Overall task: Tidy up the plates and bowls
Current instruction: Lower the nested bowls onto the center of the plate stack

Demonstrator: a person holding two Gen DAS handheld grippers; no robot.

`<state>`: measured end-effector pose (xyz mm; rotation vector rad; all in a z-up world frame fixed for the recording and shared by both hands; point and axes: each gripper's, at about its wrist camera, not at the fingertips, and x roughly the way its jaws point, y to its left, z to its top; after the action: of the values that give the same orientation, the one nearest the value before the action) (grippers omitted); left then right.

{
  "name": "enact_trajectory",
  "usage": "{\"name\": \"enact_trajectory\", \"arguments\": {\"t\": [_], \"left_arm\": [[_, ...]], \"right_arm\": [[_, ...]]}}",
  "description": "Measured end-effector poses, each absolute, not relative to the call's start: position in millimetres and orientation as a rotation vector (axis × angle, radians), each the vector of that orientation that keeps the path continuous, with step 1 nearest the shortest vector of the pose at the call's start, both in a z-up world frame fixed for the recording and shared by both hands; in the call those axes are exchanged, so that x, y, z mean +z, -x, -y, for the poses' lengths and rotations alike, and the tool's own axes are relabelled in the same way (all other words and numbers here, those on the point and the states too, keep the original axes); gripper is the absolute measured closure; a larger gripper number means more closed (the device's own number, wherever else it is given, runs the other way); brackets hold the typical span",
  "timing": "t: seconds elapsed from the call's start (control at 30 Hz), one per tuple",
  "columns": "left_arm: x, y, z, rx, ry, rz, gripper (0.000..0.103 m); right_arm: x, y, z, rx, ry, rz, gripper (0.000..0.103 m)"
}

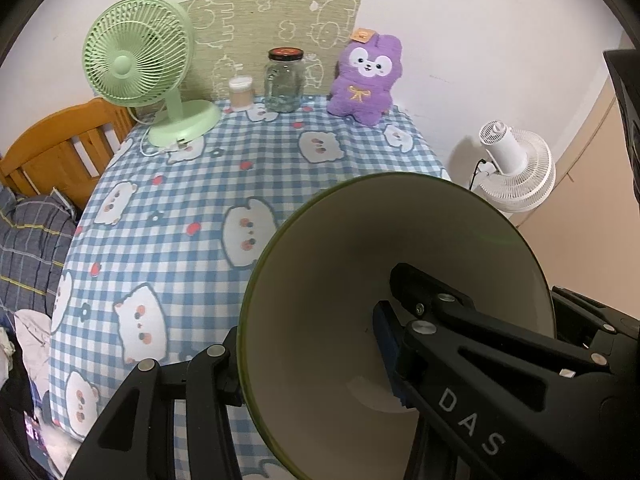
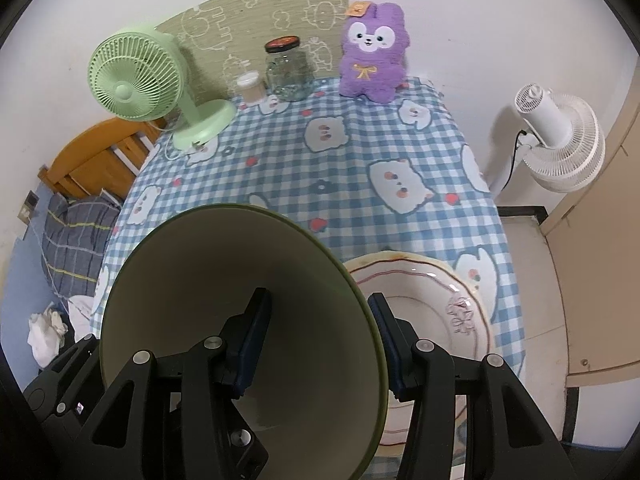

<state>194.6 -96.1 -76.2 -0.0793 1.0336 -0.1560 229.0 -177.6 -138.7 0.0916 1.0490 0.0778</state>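
Note:
A cream bowl with an olive-green outside (image 1: 340,280) fills the lower right of the left wrist view, tilted on its side above the table. My left gripper (image 1: 312,364) is shut on its left rim, one finger inside, one outside. The same bowl (image 2: 224,280) fills the lower left of the right wrist view. My right gripper (image 2: 316,344) is shut on its right rim. A white plate with red line trim (image 2: 432,296) lies flat on the table under and to the right of the bowl.
The table has a blue checked cloth (image 1: 192,184). At its back stand a green desk fan (image 1: 136,64), a small cup (image 1: 241,93), a glass jar (image 1: 285,80) and a purple plush toy (image 1: 366,80). A white floor fan (image 2: 560,144) stands right of the table.

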Motion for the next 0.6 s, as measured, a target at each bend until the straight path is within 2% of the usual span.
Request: {"name": "enact_trajectory", "arguments": {"t": [0.6], "left_arm": [[-96.9,-208.0,155.8,-0.148,0.094,-1.075,0.051]], "right_arm": [[-160.8,-240.9,239.9,0.081,-0.084,-1.093,0.050]]}}
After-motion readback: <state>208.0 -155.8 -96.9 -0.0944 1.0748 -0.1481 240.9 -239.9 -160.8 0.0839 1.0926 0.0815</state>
